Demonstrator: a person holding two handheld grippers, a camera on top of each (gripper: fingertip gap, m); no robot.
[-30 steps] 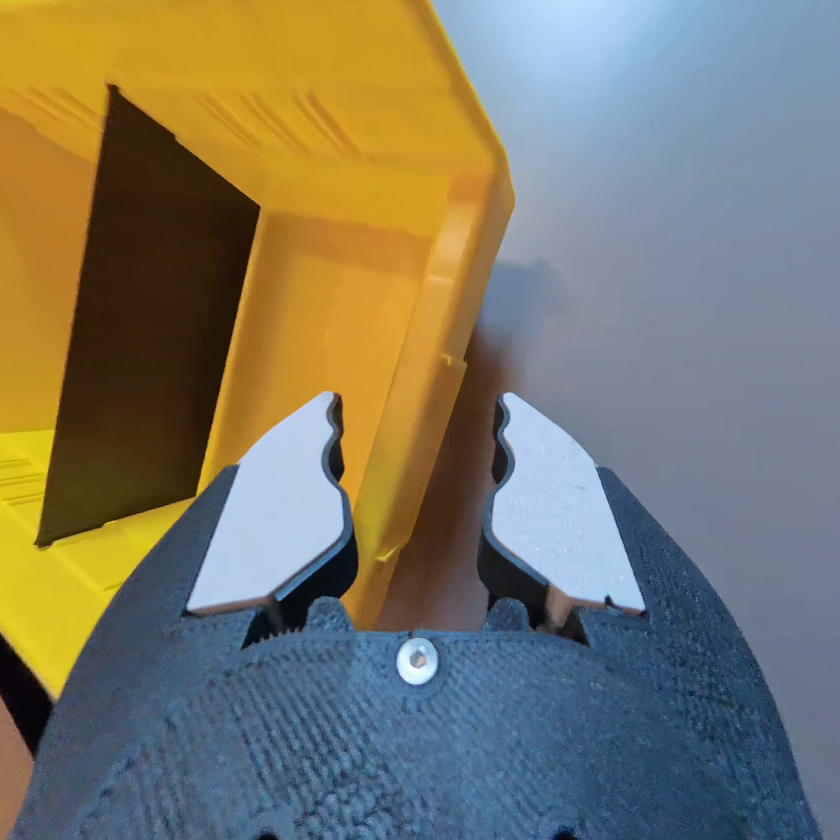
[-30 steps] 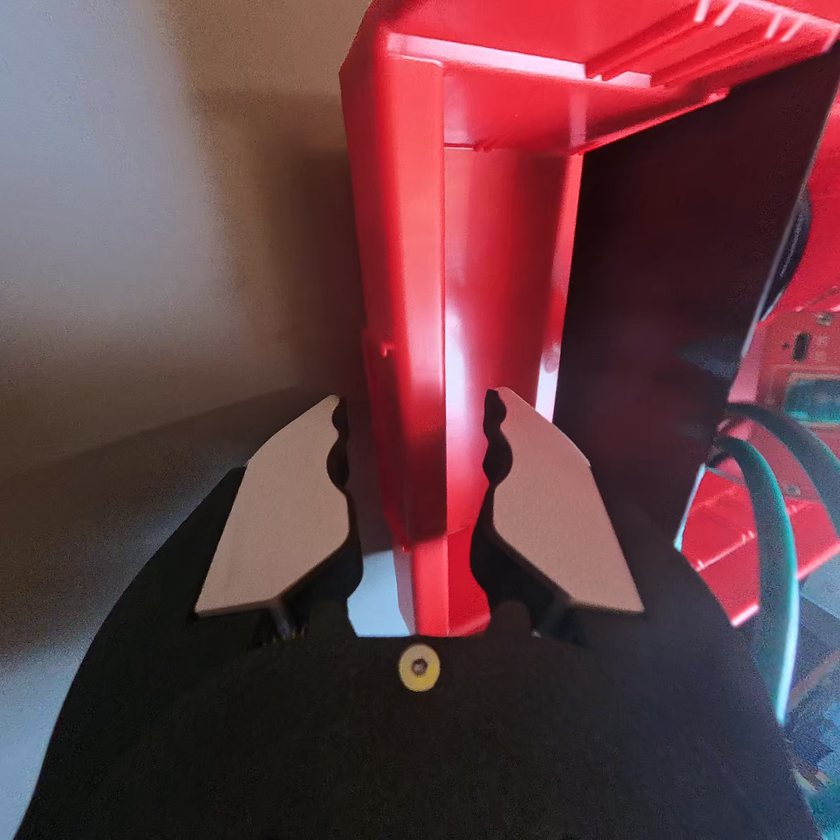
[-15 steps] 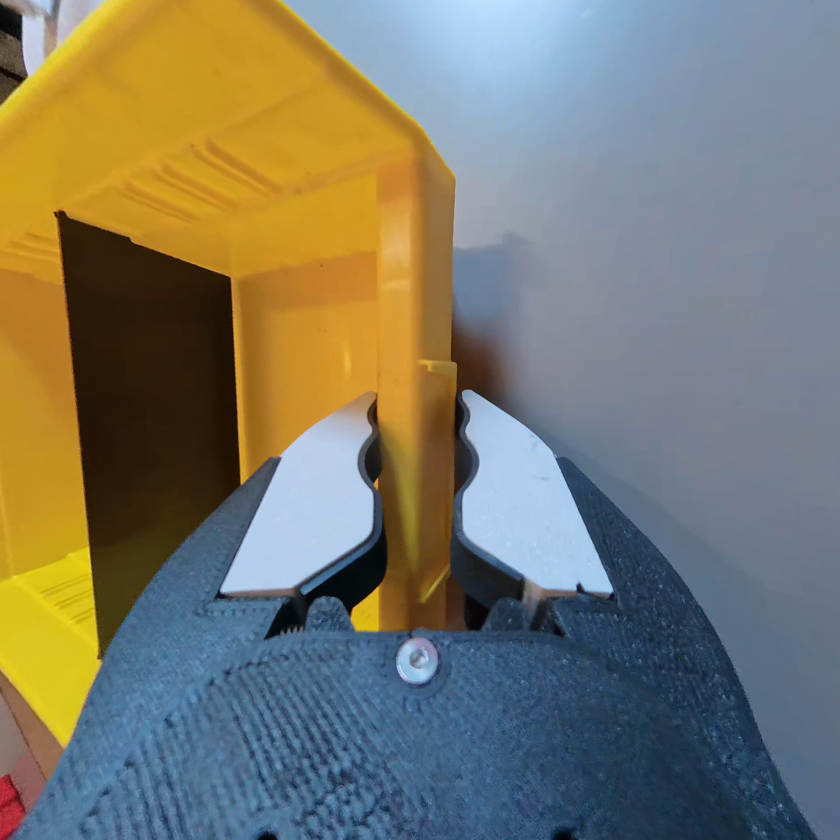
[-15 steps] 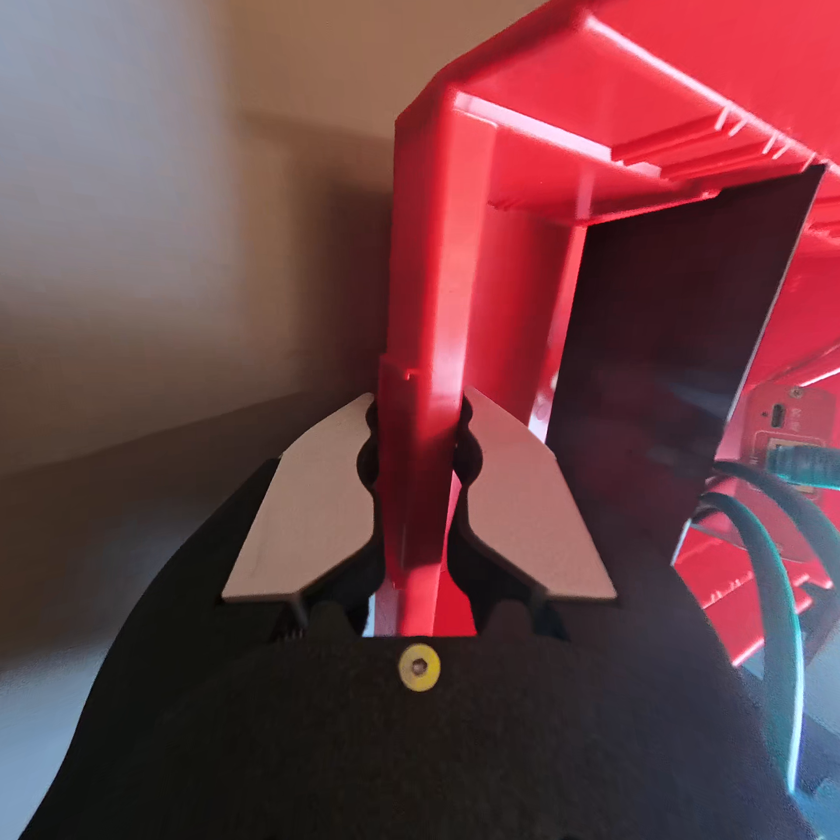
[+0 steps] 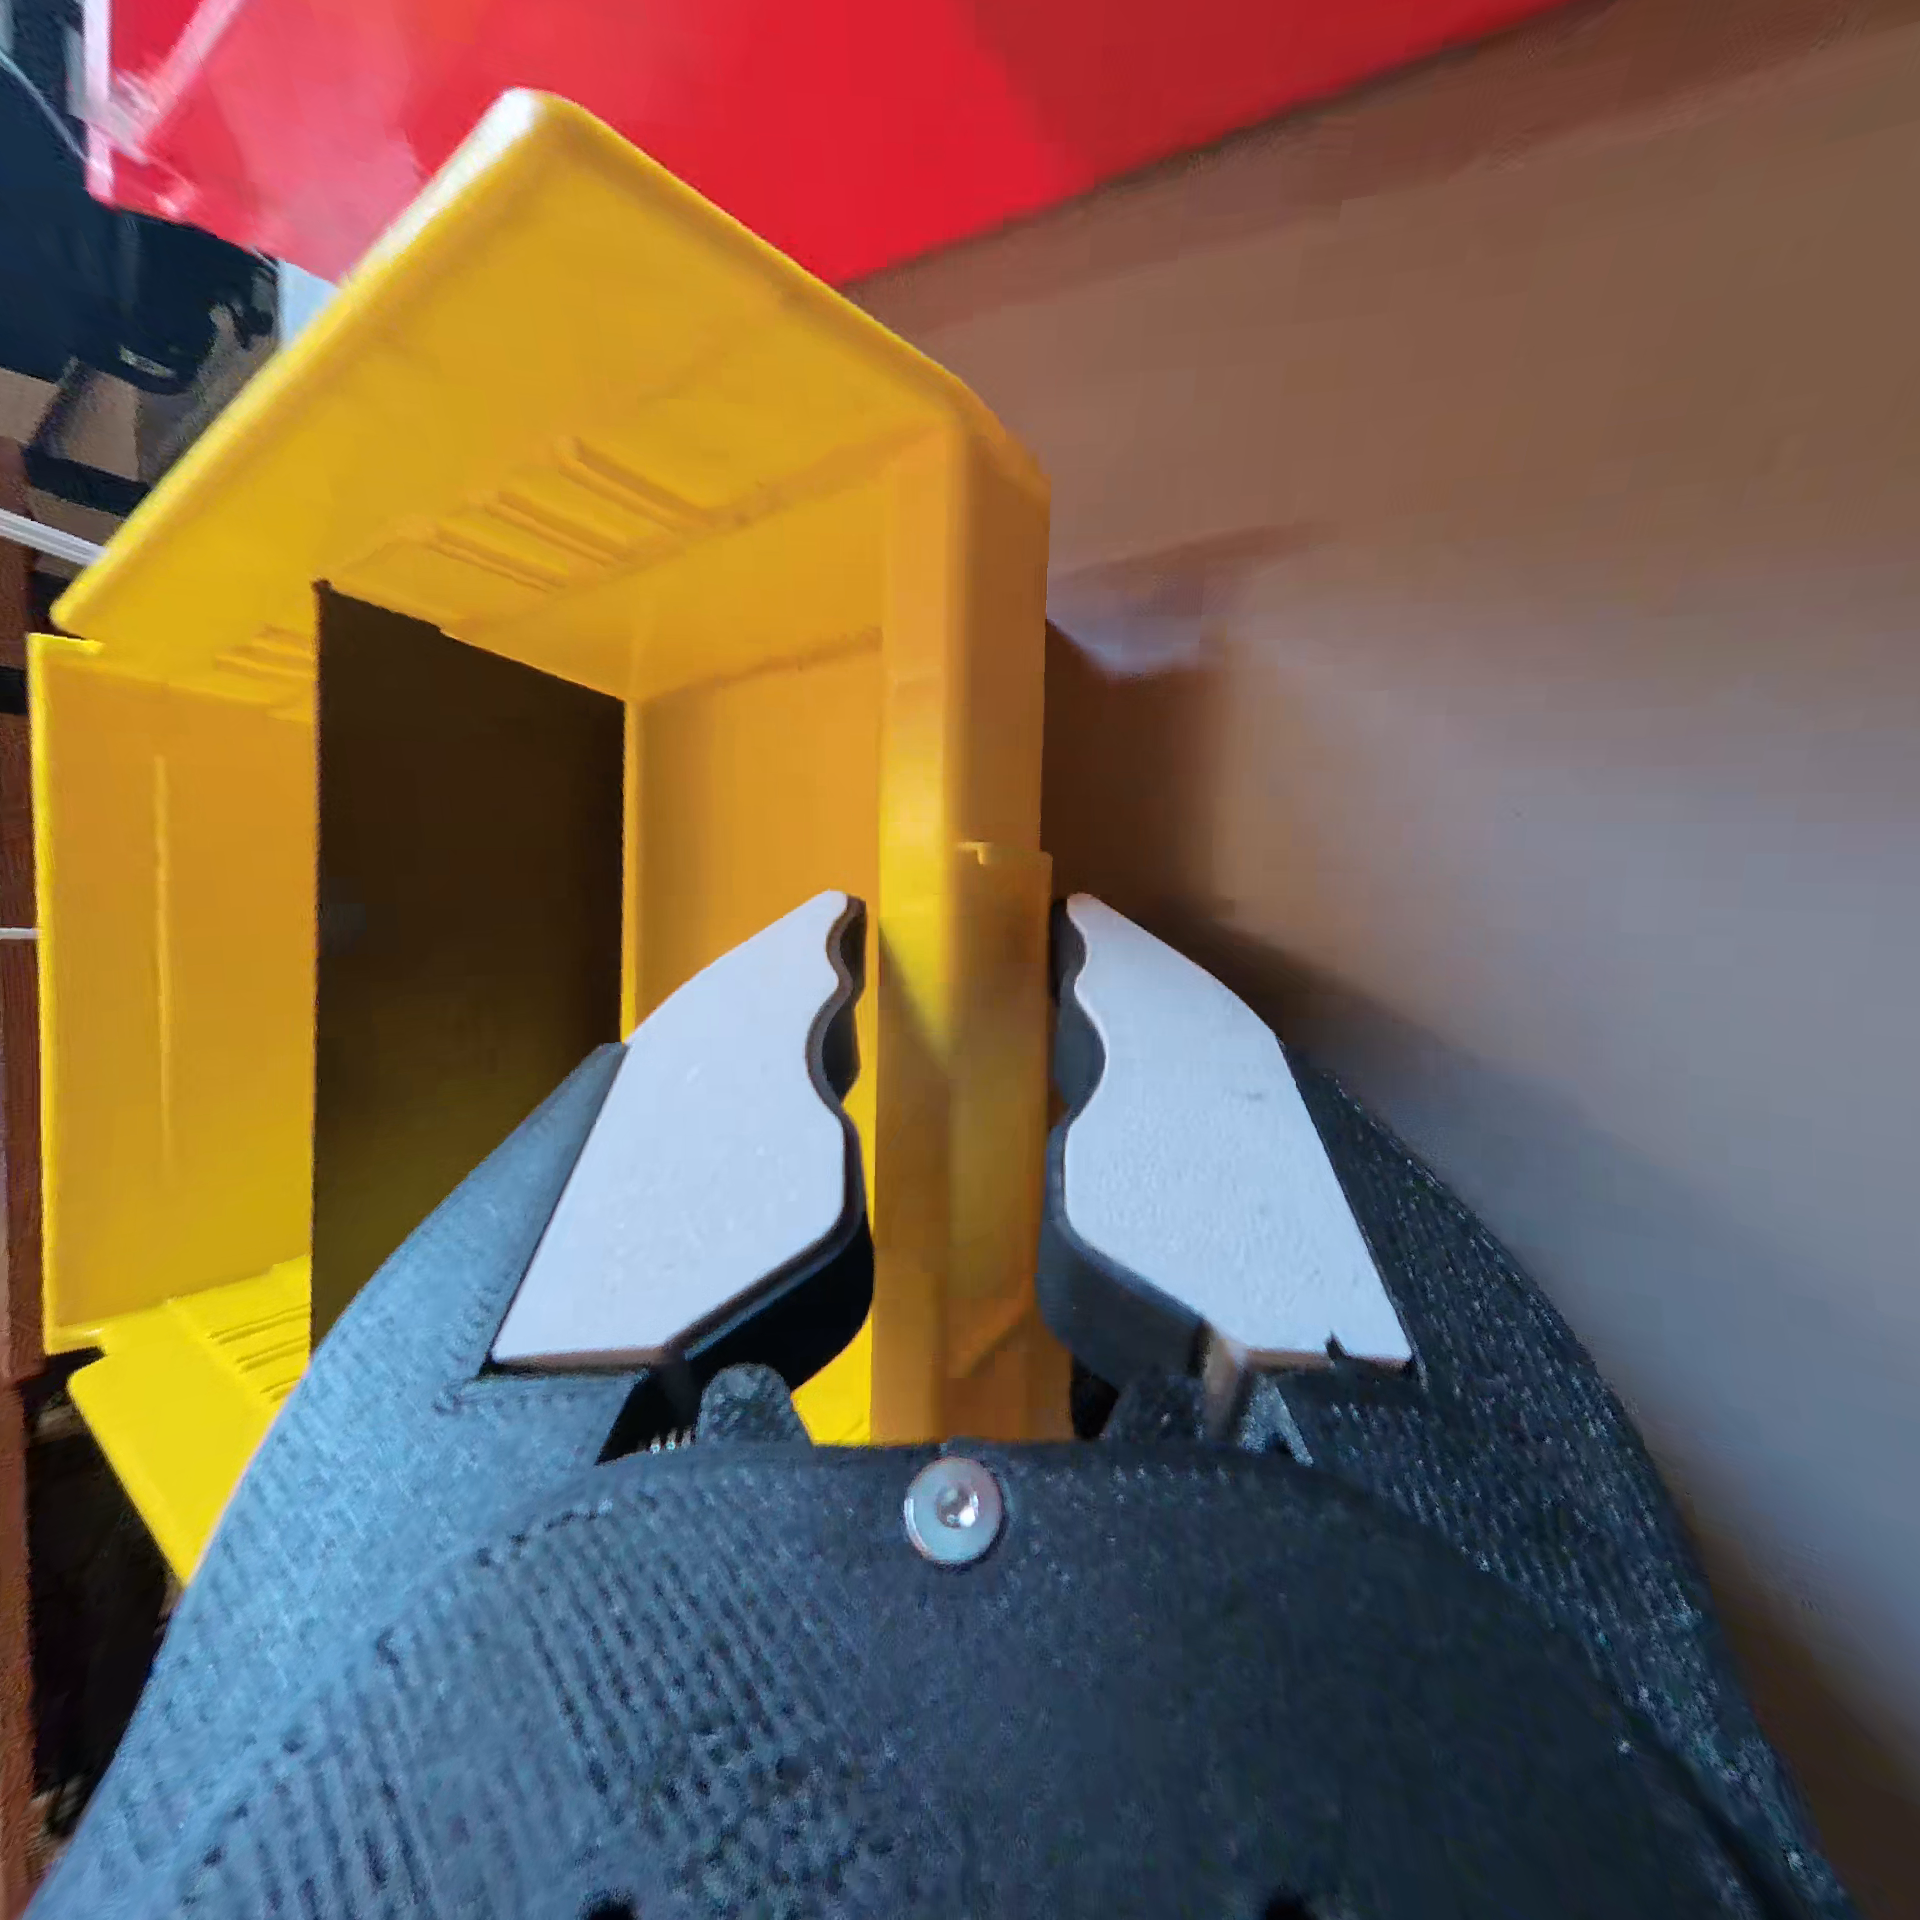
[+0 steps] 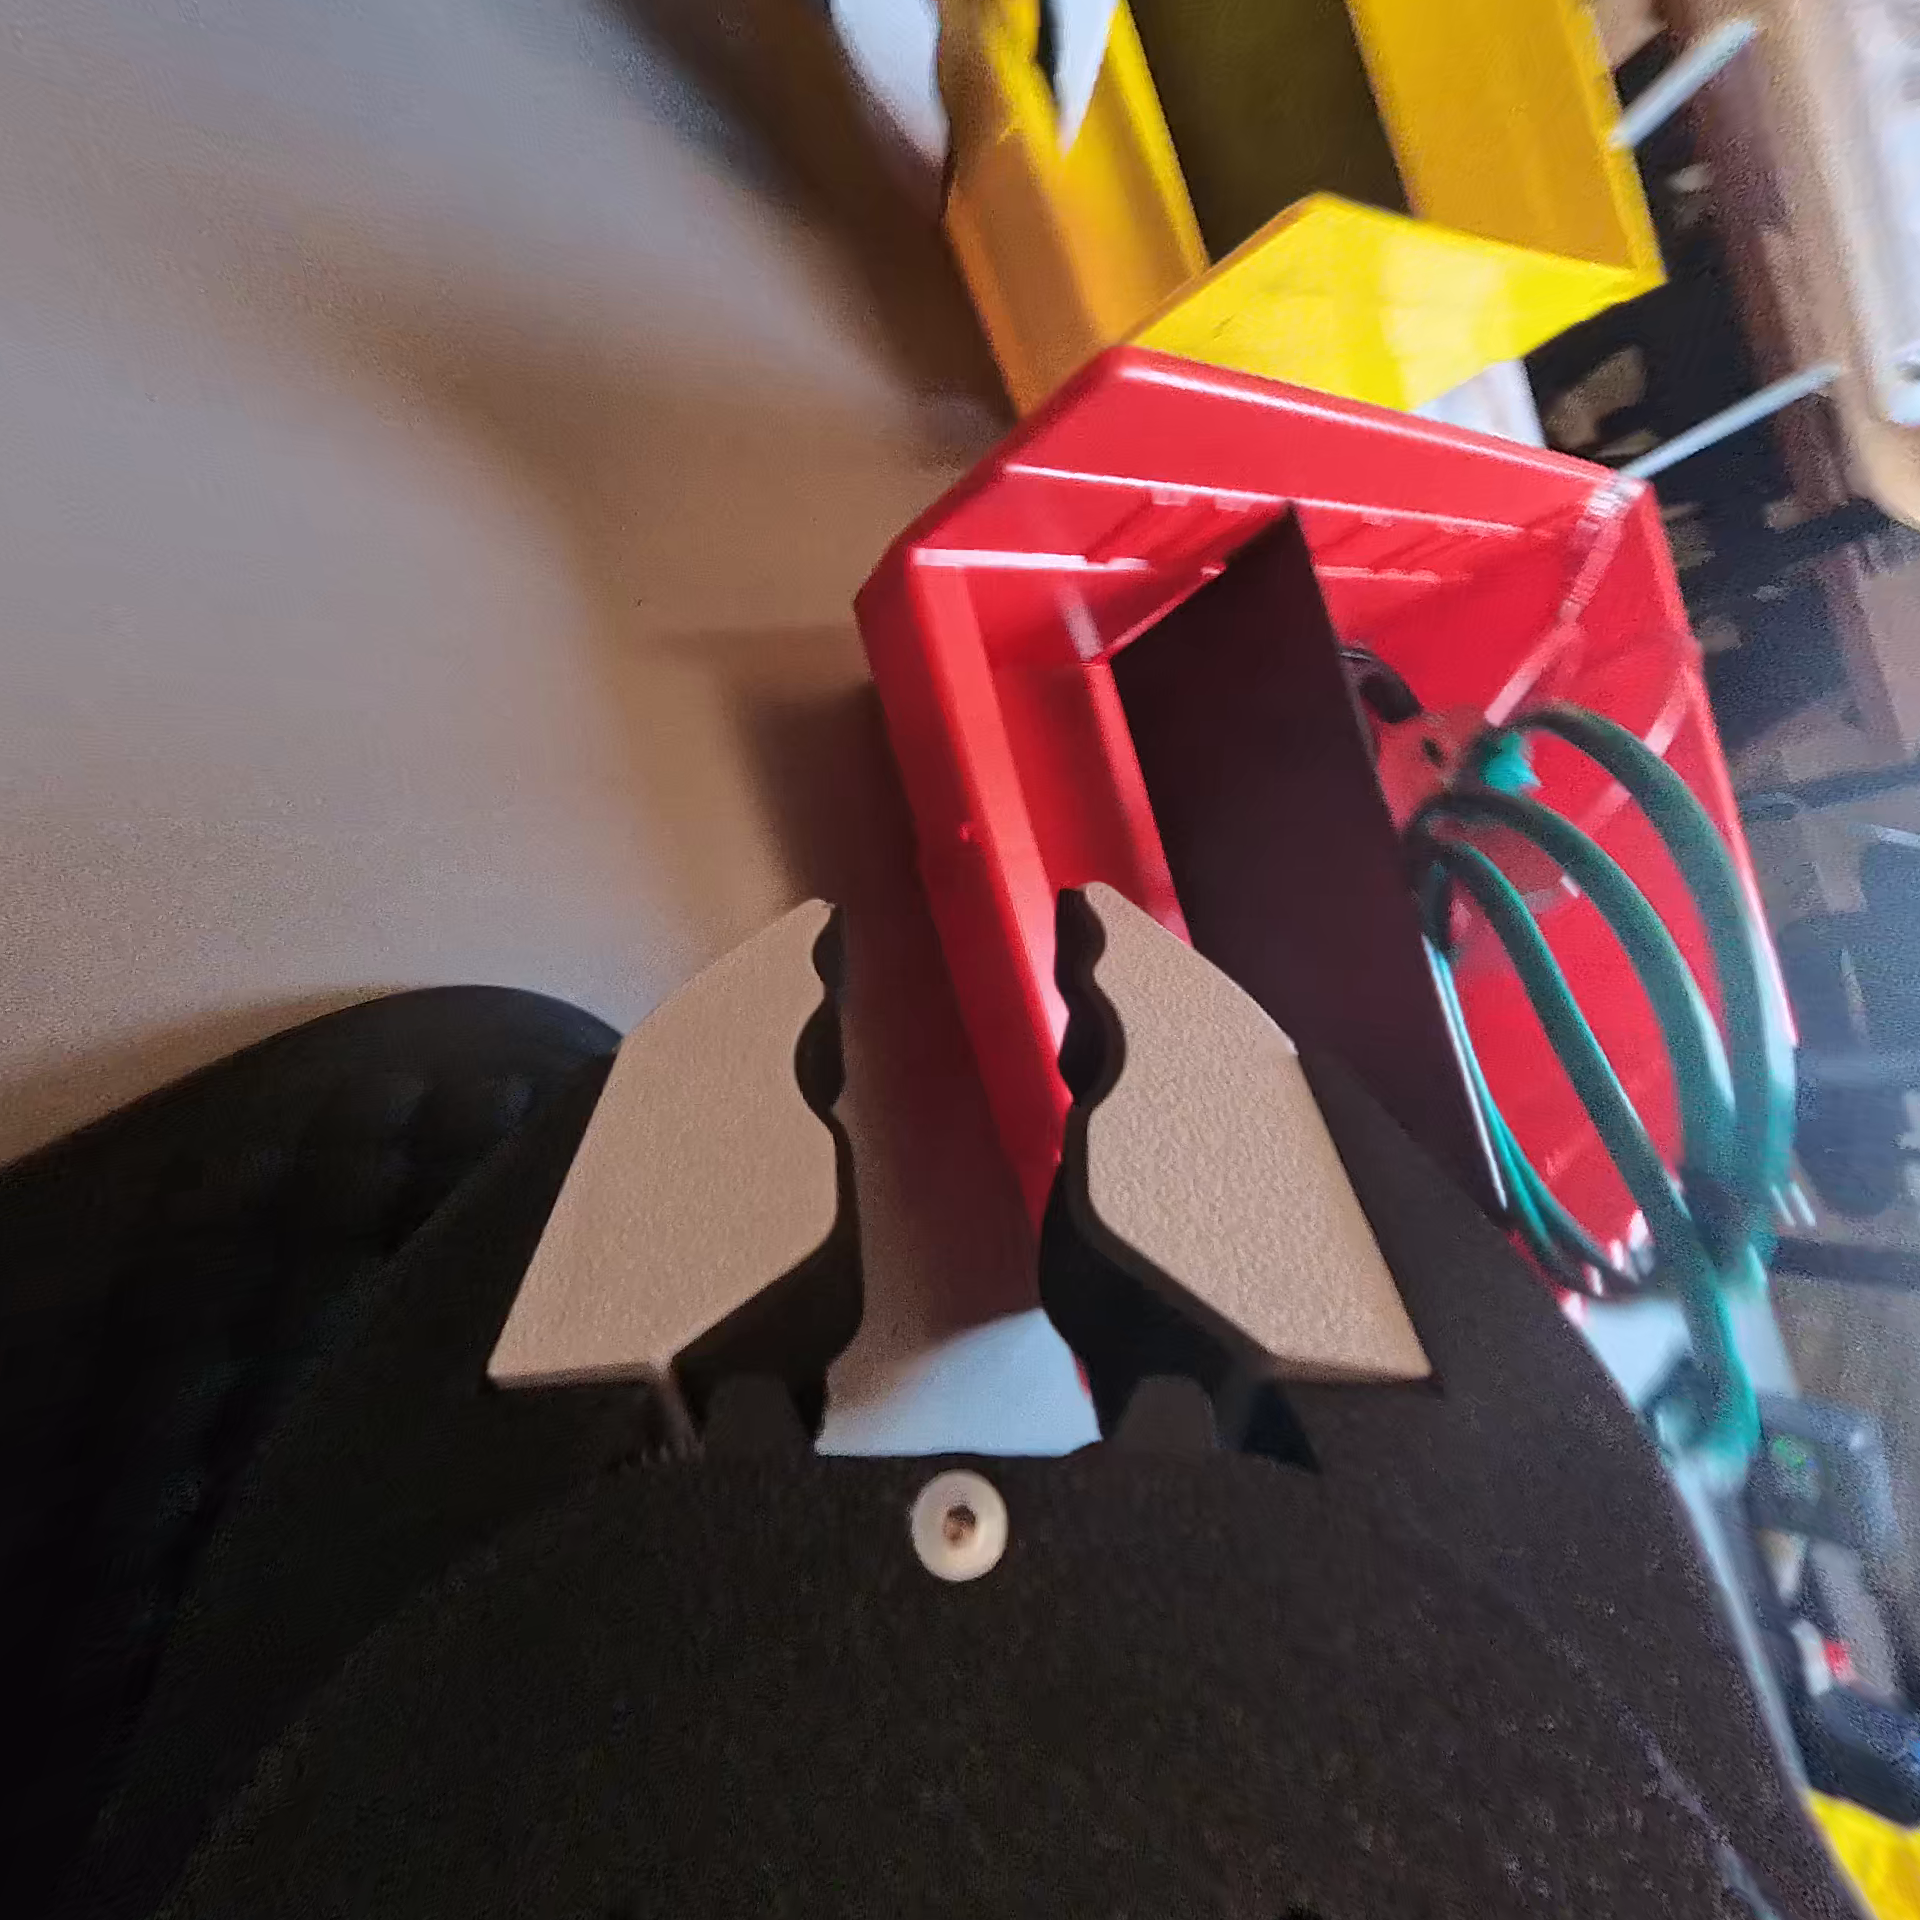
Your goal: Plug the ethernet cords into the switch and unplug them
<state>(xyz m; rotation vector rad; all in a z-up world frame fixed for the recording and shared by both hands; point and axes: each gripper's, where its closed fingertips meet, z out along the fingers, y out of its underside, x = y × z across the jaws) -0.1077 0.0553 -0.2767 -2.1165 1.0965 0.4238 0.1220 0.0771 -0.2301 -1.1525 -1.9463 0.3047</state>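
The left gripper [image 5: 957, 1023] pinches the yellow plastic bin's [image 5: 623, 436] wall; the right gripper's [image 6: 948, 1023] fingers [image 6: 1195, 1164] stand spread beside the red plastic bin [image 6: 1049, 831].

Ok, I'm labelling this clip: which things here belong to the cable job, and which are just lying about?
Job: green ethernet cords; red bin holding them; yellow bin, its wall clamped by the left gripper fingers.
Lying about: black divider in the red bin; blurred clutter at the right edge.

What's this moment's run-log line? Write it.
left gripper: shut on yellow bin | right gripper: astride red bin wall, grip unclear
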